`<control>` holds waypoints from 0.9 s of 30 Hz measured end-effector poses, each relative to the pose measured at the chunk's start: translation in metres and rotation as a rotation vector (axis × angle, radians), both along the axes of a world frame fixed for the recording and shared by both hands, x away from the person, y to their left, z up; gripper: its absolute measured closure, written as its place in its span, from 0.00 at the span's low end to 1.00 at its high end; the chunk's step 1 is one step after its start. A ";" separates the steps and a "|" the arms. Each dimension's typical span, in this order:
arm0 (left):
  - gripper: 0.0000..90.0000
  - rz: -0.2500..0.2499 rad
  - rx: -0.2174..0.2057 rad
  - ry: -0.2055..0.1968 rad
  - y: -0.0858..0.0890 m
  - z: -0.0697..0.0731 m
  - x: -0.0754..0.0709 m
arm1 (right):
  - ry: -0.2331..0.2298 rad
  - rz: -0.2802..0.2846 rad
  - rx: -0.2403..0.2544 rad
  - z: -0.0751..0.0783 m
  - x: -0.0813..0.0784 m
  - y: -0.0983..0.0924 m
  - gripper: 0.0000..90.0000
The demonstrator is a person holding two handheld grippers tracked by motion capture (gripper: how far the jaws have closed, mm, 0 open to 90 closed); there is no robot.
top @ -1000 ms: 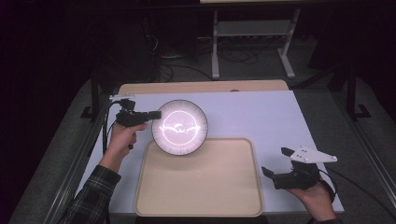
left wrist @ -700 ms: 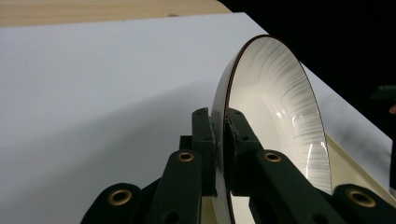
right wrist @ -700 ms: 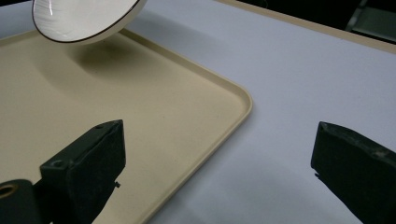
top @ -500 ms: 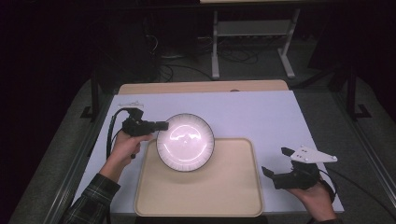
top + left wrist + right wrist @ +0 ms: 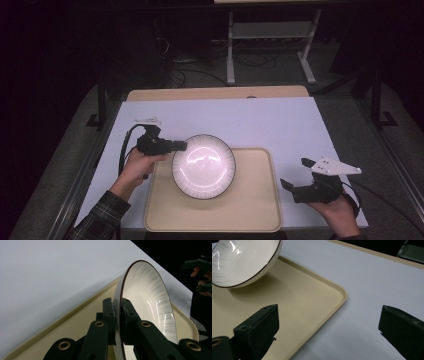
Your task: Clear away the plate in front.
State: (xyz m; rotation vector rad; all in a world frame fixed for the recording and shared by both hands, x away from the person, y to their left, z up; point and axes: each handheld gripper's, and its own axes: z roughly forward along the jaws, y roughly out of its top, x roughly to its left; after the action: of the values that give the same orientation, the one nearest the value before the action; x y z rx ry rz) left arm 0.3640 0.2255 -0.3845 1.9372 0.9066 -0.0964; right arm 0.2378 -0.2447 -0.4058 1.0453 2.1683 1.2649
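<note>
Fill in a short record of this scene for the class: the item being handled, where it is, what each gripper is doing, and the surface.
item: white bowl with dark rim
place: above the beige tray, tilted
left gripper: shut on the bowl's rim
right gripper: open, holding nothing, beside the tray's right edge
surface: white table

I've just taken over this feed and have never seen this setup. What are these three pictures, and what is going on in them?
There is no robot arm: a person holds a two-jaw tool in each hand. The high view looks down on the white table. The other two pictures come from cameras riding on each gripper. The left gripper is shut on the rim of a white bowl with a dark edge, holding it tilted over the beige tray. The right gripper is open and holds nothing, beside the tray's right edge.
</note>
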 end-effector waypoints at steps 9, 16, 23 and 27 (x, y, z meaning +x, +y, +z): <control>0.94 -0.058 0.014 0.060 -0.010 -0.017 -0.006 | 0.004 0.002 -0.005 -0.001 -0.001 0.001 0.03; 0.94 -0.088 0.040 0.078 -0.018 -0.024 -0.008 | 0.004 0.002 -0.003 -0.001 -0.002 0.001 0.03; 0.95 -0.090 0.089 0.053 -0.018 -0.028 -0.006 | 0.004 0.005 -0.007 -0.001 -0.003 0.002 0.03; 0.96 -0.103 0.121 0.042 -0.021 -0.031 -0.006 | 0.006 0.005 -0.006 -0.001 -0.004 0.001 0.05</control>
State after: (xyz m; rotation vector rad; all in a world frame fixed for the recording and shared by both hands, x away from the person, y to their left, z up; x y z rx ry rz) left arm 0.3584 0.2048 -0.4154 2.1013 0.8571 -0.1464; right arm 0.2342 -0.2435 -0.4070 1.0432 2.1794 1.2583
